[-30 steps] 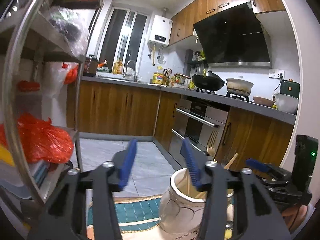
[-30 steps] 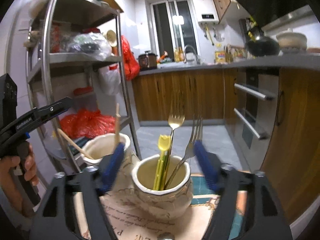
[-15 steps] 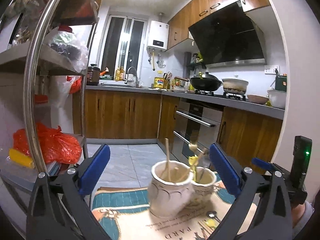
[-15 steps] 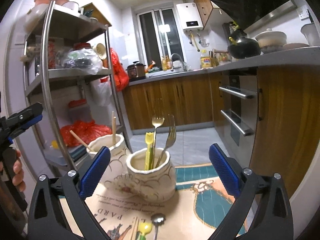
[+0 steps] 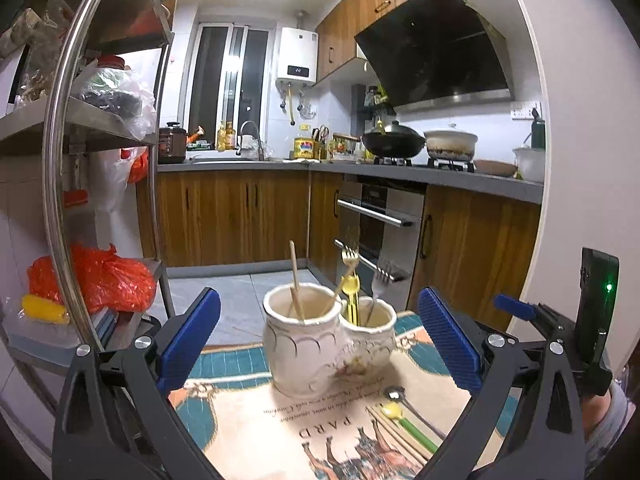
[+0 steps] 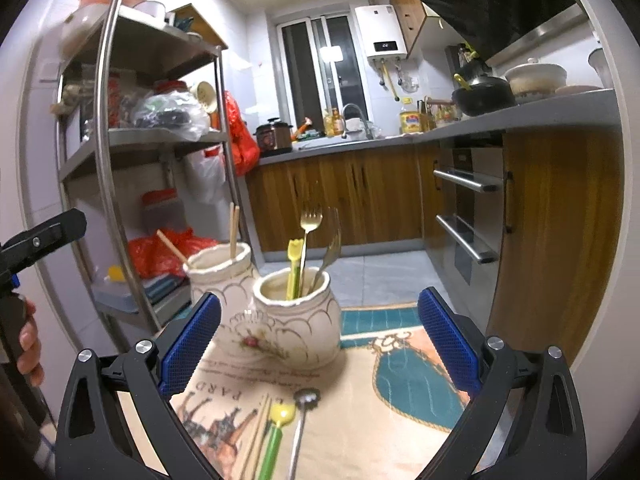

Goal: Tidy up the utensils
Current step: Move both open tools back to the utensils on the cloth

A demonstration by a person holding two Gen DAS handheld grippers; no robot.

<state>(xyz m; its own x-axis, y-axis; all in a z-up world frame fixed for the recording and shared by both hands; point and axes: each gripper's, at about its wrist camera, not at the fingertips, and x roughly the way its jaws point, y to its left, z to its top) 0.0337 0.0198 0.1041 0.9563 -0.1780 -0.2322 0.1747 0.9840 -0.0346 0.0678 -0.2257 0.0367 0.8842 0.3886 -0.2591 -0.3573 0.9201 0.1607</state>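
Observation:
Two white ceramic jars stand side by side on a patterned cloth. The chopstick jar [image 5: 304,340] [image 6: 222,280] holds wooden chopsticks [image 5: 295,280] [image 6: 234,230]. The fork jar [image 5: 374,334] [image 6: 298,320] holds a gold fork [image 6: 307,236], a silver fork [image 6: 328,258] and a yellow-green utensil [image 6: 294,266]. On the cloth nearer me lie a metal spoon [image 6: 300,428] [image 5: 408,404], a yellow-green spoon [image 6: 276,436] [image 5: 408,424] and loose chopsticks [image 6: 256,436]. My left gripper [image 5: 318,352] and right gripper [image 6: 318,354] both stand open, with nothing between their fingers, short of the jars.
A steel shelf rack [image 6: 108,168] with bags and a red bag [image 5: 96,280] stands left of the table. Wooden cabinets and an oven [image 5: 376,232] line the far side. The cloth [image 6: 400,392] ends at the table's far edge. A hand [image 6: 28,340] holds the other gripper at left.
Both grippers have drawn back from the jars and their jaws have spread wide. The jars look smaller, and the loose spoons and chopsticks on the cloth have come into sight.

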